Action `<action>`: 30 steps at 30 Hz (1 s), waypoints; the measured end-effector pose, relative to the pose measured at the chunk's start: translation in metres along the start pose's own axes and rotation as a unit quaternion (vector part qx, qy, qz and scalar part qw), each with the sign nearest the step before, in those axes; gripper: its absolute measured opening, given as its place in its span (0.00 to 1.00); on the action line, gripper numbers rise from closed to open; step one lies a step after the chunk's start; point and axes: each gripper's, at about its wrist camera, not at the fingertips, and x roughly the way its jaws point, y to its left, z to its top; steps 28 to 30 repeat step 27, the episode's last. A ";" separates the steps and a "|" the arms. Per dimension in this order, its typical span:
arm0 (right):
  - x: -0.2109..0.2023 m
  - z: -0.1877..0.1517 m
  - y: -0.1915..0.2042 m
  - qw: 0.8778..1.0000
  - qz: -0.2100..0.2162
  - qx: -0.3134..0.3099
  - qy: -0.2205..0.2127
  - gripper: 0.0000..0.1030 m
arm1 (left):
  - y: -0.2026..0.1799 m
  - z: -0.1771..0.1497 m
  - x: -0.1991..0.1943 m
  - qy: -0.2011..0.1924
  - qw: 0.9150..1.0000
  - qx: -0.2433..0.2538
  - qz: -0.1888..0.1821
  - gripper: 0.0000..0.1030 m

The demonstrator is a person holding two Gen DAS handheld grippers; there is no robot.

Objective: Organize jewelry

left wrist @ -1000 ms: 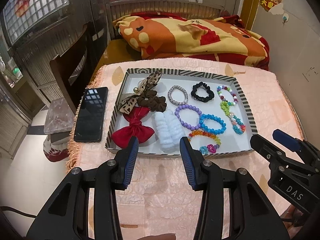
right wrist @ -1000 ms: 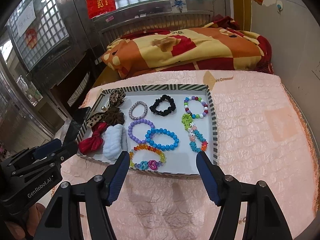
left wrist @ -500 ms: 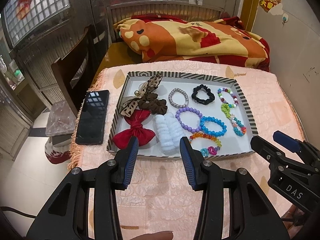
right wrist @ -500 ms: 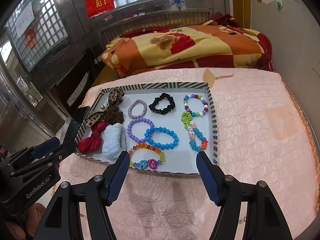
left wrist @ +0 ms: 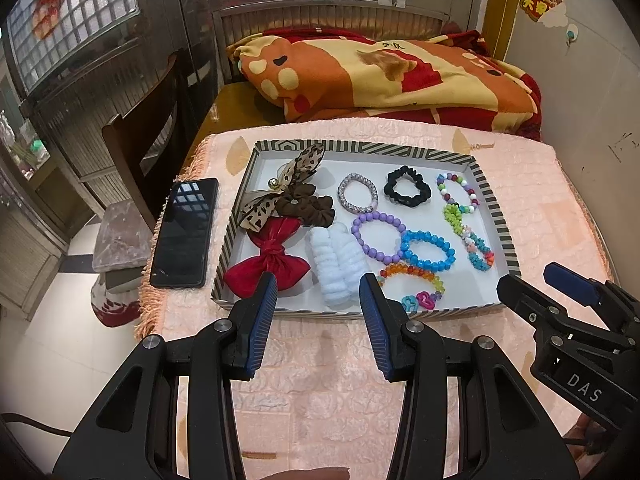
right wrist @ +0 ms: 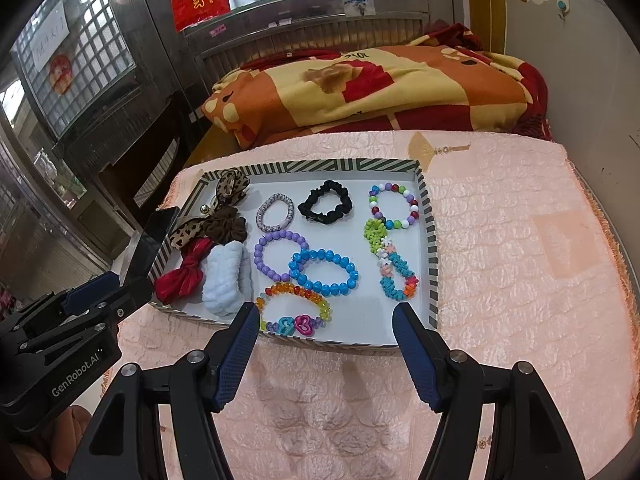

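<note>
A striped-rim tray [left wrist: 496,216] [right wrist: 431,248] sits on the pink tablecloth. It holds a red bow [left wrist: 268,264], a white scrunchie [left wrist: 338,268], a brown scrunchie with a leopard bow [left wrist: 308,206], a black scrunchie [right wrist: 326,202], and several bead bracelets, among them a purple bracelet [right wrist: 280,254], a blue bracelet [right wrist: 324,272] and a rainbow bracelet [right wrist: 296,312]. My left gripper [left wrist: 318,292] hovers open at the tray's near rim, nothing between its fingers. My right gripper [right wrist: 326,320] is open too, before the tray's near right corner, over the rainbow bracelet.
A black phone [left wrist: 184,232] lies left of the tray by the fringed cloth edge. A folded orange and yellow blanket [left wrist: 380,80] lies behind the table. A dark chair [left wrist: 144,148] stands at the left, a white wall at the right. Bare pink cloth [right wrist: 520,264] spreads right of the tray.
</note>
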 end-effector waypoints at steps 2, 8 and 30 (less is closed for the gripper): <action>0.001 0.000 0.000 1.000 0.000 0.000 0.001 0.65 | 0.000 0.000 0.000 0.001 1.000 -0.001 -0.001 0.41; 0.006 -0.001 0.000 1.000 0.001 -0.002 0.008 0.65 | 0.001 0.000 0.001 0.003 1.000 -0.001 -0.001 0.41; 0.017 0.005 -0.009 1.000 0.006 0.001 0.013 0.65 | 0.003 0.000 0.012 0.004 1.000 0.005 0.006 0.41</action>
